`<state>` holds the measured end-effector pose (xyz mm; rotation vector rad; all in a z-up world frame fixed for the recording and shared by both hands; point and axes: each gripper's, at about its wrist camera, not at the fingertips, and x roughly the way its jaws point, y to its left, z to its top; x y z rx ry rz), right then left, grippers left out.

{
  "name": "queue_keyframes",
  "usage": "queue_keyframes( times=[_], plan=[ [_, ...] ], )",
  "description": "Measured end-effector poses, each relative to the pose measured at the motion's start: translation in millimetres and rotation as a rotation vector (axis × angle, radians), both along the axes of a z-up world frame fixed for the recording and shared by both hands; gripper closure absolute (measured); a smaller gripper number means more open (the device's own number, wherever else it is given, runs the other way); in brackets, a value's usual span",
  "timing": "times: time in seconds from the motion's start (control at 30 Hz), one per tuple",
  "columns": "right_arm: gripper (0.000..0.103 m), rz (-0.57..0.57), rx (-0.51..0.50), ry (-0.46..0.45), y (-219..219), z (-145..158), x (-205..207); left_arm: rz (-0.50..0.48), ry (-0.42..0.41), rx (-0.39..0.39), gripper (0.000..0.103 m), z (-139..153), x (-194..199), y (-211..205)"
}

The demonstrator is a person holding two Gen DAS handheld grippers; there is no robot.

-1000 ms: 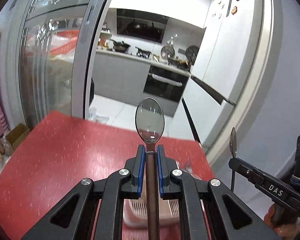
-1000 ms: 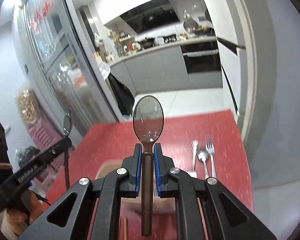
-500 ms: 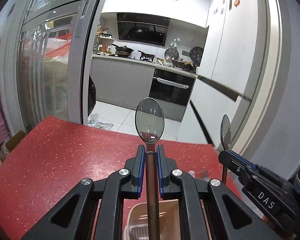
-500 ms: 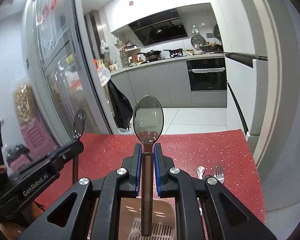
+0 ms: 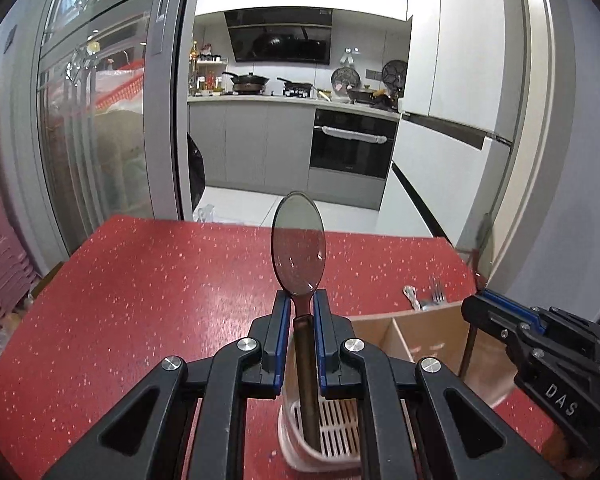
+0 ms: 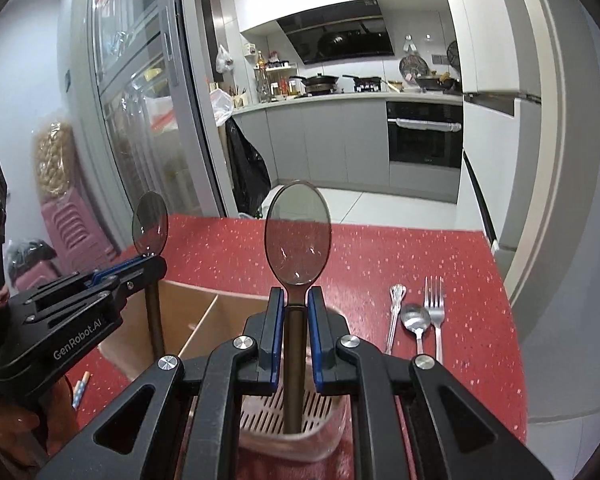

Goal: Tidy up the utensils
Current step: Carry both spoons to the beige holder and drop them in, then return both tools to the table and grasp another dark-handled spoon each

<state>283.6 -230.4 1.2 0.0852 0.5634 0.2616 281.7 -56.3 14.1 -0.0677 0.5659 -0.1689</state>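
My left gripper (image 5: 299,304) is shut on a brown-handled spoon (image 5: 299,250), bowl up, handle hanging over a pink slotted utensil holder (image 5: 332,436). My right gripper (image 6: 296,300) is shut on a second, like spoon (image 6: 298,232), its handle reaching down into the same pink holder (image 6: 300,432). Each gripper shows in the other's view: the right gripper at right in the left wrist view (image 5: 480,312), the left gripper at left in the right wrist view (image 6: 152,264). A whisk-handled utensil (image 6: 396,312), a small spoon (image 6: 414,320) and a fork (image 6: 435,308) lie on the red table (image 6: 380,248).
A tan divided box (image 6: 204,312) stands next to the pink holder; it also shows in the left wrist view (image 5: 416,332). A small striped stick (image 6: 80,388) lies on the table at left. Beyond the table's far edge are a glass sliding door (image 5: 100,120) and the kitchen.
Both grippers have tilted down and lowered with their spoons. The pink holder and tan box now show below them, and the handles hang over or into the holder.
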Motion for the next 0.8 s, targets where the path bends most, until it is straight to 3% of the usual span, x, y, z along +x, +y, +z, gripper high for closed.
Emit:
queue_keyframes(
  times=[0.1,0.17,0.23,0.5,0.7,0.73,0.77,0.8],
  plan=[
    [0.082,0.005,0.004,0.029,-1,-1,-1,0.005,-0.002,0.032,0.067,-2,-4,-3],
    [0.061,0.026,0.013,0.035,1,-1,-3,0.005,0.021,0.044,0.067,-4,-5,-4],
    [0.05,0.018,0.0,0.018,3,2,-8,0.013,0.041,0.045,0.067,-5,-6,-3],
    [0.048,-0.003,0.033,-0.009,-6,22,-25,0.022,0.048,0.025,0.067,-1,-12,3],
    [0.04,-0.036,0.066,0.024,-18,27,-45,0.003,0.042,0.002,0.067,6,-30,7],
    [0.037,-0.039,0.068,0.031,-19,28,-49,0.002,0.042,-0.005,0.056,7,-35,9],
    [0.032,-0.039,0.071,0.041,-20,27,-53,0.004,0.044,-0.012,0.032,9,-39,12],
    [0.029,-0.039,0.076,0.053,-21,27,-59,0.016,0.05,-0.016,0.0,10,-43,15]
  ],
)
